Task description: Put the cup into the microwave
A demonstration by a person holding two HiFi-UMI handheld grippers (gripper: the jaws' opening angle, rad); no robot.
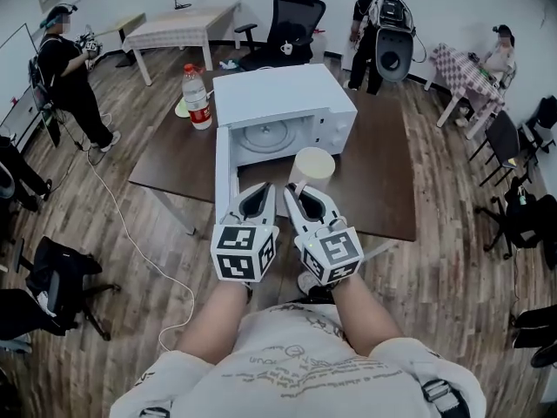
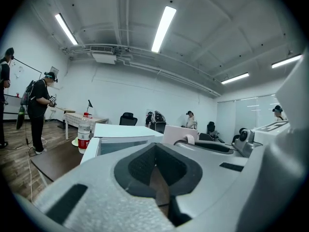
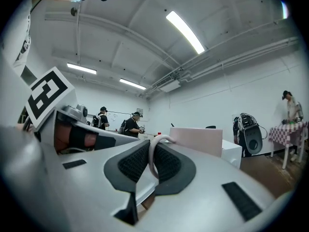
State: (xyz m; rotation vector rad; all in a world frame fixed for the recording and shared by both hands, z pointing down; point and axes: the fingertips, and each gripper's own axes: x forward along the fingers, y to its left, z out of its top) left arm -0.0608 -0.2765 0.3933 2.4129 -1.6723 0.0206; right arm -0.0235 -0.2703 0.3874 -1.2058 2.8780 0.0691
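A cream cup point(image 1: 313, 164) hangs just in front of the white microwave point(image 1: 283, 103), right of its cavity point(image 1: 265, 136). The microwave's door point(image 1: 223, 171) stands swung out to the left. My right gripper point(image 1: 300, 192) is shut on the cup's handle. In the right gripper view the pale handle loop point(image 3: 153, 157) is pinched between the dark pads and the cup's body point(image 3: 198, 140) rises beyond them. Beside it, my left gripper point(image 1: 259, 192) is shut with nothing in it. In the left gripper view the microwave point(image 2: 120, 134) and the cup point(image 2: 177, 133) show past the jaws.
The microwave sits on a brown table point(image 1: 383, 190) with a red-labelled water bottle point(image 1: 197, 97) and a small dish at its left. Office chairs point(image 1: 291, 24), other tables point(image 1: 178, 29), a floor cable and several people point(image 1: 65, 72) surround it.
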